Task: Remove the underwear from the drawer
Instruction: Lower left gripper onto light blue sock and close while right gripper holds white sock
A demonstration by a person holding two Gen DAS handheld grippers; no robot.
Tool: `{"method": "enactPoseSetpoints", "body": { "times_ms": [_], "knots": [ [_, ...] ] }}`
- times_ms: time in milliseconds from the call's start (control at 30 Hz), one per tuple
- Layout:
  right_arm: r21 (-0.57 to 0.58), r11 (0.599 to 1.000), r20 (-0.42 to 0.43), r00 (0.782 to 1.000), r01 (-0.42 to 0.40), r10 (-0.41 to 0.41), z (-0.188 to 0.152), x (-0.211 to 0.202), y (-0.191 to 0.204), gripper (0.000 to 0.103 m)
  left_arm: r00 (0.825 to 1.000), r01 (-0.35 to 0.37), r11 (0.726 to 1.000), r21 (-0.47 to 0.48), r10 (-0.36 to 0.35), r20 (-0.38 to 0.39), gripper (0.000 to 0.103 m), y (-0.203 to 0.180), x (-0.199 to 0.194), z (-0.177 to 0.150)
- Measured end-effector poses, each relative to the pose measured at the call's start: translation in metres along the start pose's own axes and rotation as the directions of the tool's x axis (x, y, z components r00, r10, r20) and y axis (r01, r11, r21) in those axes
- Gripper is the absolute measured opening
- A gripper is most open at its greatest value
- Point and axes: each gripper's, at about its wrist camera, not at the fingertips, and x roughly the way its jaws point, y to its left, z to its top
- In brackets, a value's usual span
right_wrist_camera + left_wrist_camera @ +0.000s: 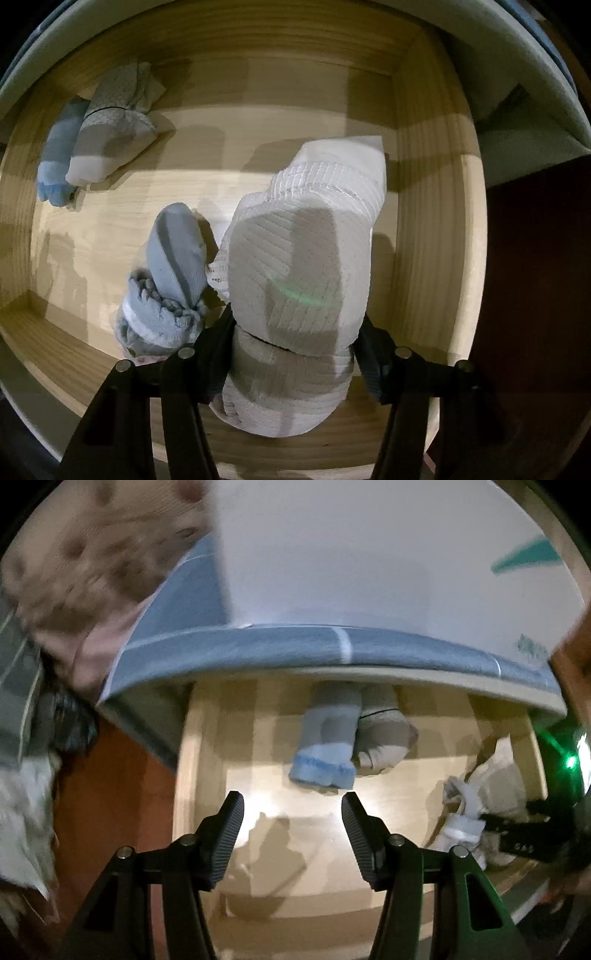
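White ribbed cotton fills your right gripper (293,354), whose jaws press in on either side of a rolled bundle (295,280), taken low and near its middle, a hold that looks chosen so the roll stays together when lifted. Just to the left of that claw, touching the bundle, lies a grey-blue roll (173,266); farther off to the upper left, near the back wall, a pale blue roll (55,173) and a grey-and-white one (110,147) lie side by side. All of them rest on the floor of the pale wooden drawer (436,221), so the underwear is not yet out.

Your left gripper (293,834) hangs spread and empty above the drawer floor, the pale blue roll straight ahead of its tips, likely poised for the next pick. Off to its right your other claw grips the white bundle beside the drawer's side wall. Whether the bundle has left the boards cannot be told.
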Motion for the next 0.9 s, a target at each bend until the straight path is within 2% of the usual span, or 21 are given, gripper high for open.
{"method": "enactPoseSetpoints", "body": {
  "times_ms": [200,467,667,700,767,900],
  "knots": [
    [0.007,1.000,0.002,1.000,-0.008,0.008,0.000,0.000,-0.010,0.054,0.999,-0.010,0.985,0.170,0.015,-0.029,0.056,-0.021,0.020,0.015],
    [0.021,0.999,-0.003,1.000,-0.028,0.028,0.001,0.000,-0.016,0.054,0.997,-0.019,0.970,0.241,0.036,-0.066,0.056,-0.035,0.049,0.036],
    [0.021,0.999,-0.001,1.000,-0.029,0.030,0.000,0.003,-0.017,0.054,0.996,-0.047,0.957,0.285,0.067,-0.061,0.056,-0.042,0.064,0.045],
    [0.021,0.999,-0.001,1.000,-0.029,0.029,0.000,0.003,-0.017,0.054,0.995,-0.046,0.957,0.286,0.068,-0.067,0.052,-0.042,0.066,0.046],
    [0.020,0.999,-0.001,1.000,-0.029,0.029,0.000,0.003,-0.017,0.054,0.994,-0.024,0.959,0.282,0.052,-0.092,0.033,-0.043,0.072,0.049],
    [0.021,0.999,0.000,1.000,-0.030,0.030,-0.001,0.005,-0.018,0.054,0.993,-0.026,0.961,0.274,0.056,-0.100,0.030,-0.040,0.076,0.056]
  ]
}}
